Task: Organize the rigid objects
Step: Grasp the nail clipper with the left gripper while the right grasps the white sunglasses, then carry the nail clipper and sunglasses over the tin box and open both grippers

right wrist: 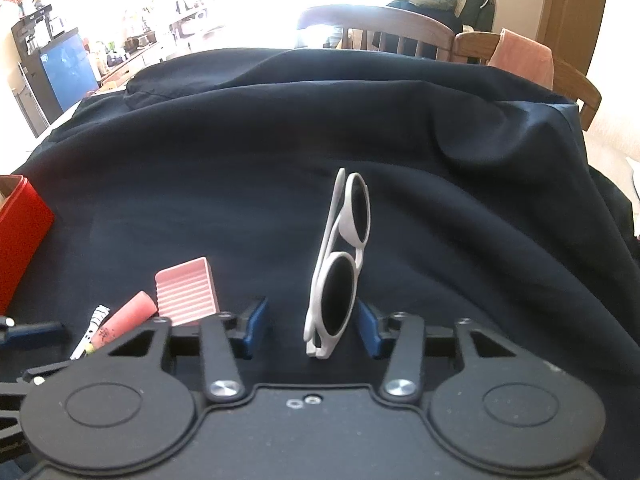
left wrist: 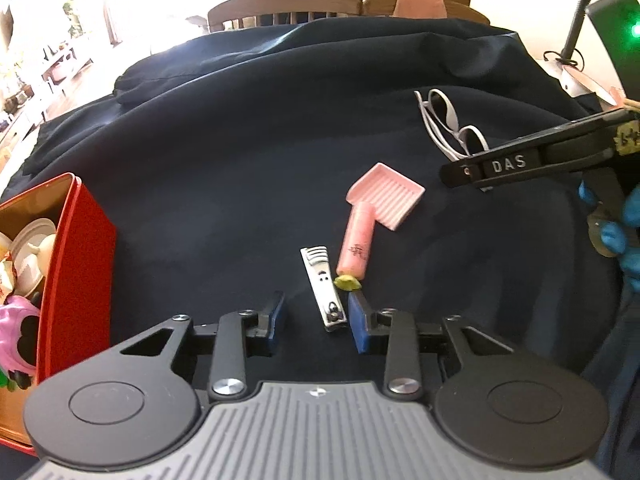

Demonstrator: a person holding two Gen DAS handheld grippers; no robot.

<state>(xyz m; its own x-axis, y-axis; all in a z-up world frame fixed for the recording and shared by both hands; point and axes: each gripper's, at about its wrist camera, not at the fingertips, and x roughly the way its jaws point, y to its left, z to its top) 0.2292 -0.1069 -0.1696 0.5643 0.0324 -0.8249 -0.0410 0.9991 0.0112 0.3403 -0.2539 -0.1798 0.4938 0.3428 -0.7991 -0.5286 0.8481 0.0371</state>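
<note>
Nail clipper [left wrist: 323, 287] flat on the dark-clothed tabletop [left wrist: 224, 168], between the part-open fingers of the left gripper [left wrist: 316, 320], close to the right-hand pad, grip not certain. White sunglasses [right wrist: 340, 264] on edge between the part-open fingers of the right gripper [right wrist: 311, 326], a clear gap at the left pad, not yet clamped. Best closed squarely across clipper body and folded frame, then lifted straight. Pink scoop [left wrist: 374, 216] just beside the clipper; red box [left wrist: 68, 264], open-topped, at far left, the likely destination.
</note>
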